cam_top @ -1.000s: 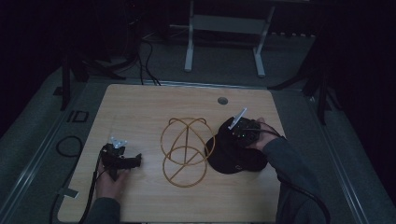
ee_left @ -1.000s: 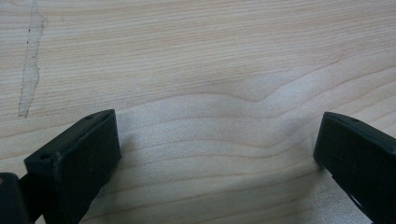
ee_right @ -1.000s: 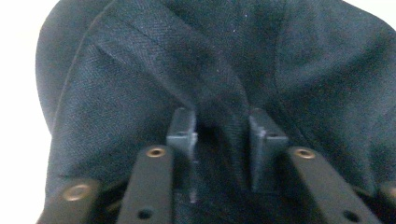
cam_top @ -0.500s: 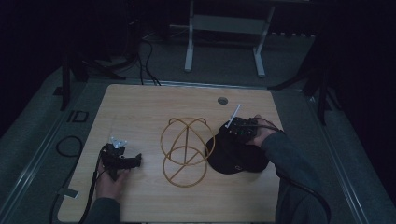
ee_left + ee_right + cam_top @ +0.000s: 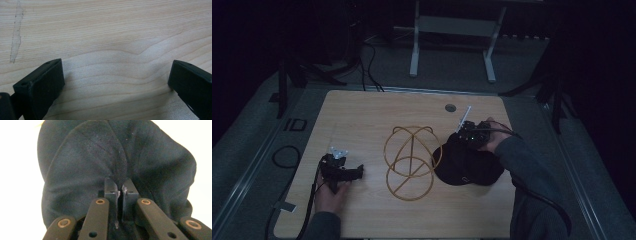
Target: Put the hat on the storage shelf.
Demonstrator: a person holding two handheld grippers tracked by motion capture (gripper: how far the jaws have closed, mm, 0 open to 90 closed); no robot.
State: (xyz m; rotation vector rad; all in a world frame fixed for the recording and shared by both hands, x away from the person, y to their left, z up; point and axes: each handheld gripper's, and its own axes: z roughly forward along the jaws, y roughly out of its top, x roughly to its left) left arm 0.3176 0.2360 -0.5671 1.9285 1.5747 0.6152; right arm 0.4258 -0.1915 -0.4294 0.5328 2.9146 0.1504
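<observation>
Pale wood-grain worktop (image 5: 362, 120) with rounded corners, lit against a dark room. Near the middle, a thin golden wire frame of crossing loops (image 5: 411, 161), lying flat. Just right of it, touching or nearly touching its rim, a soft black fabric cap (image 5: 468, 164), rumpled.

Right claw (image 5: 462, 137) at the far edge of that cap, held in the person's right hand (image 5: 493, 139), dark sleeve running back to the bottom right corner. In the right gripper view, jaws drawn together with only a sliver of gap, pinching a ridge of the black cloth (image 5: 117, 165) so that folds rise and gather toward the tips. Small green light and a white stub showing on the gripper body in the high view.

Left claw (image 5: 358, 172) well apart from the frame, low on the left part of the worktop, gripped by the left hand (image 5: 332, 196), cable trailing off the near edge. In the left gripper view, jaws spread wide, nothing between them but bare wood (image 5: 112, 50); a faint pale scuff mark (image 5: 16, 32) at the upper left.

Small dark round grommet (image 5: 450, 107) set in the board near the far edge. Beyond the worktop, a grey metal stand (image 5: 452, 40) and loose black cables (image 5: 372, 65) on the floor.
</observation>
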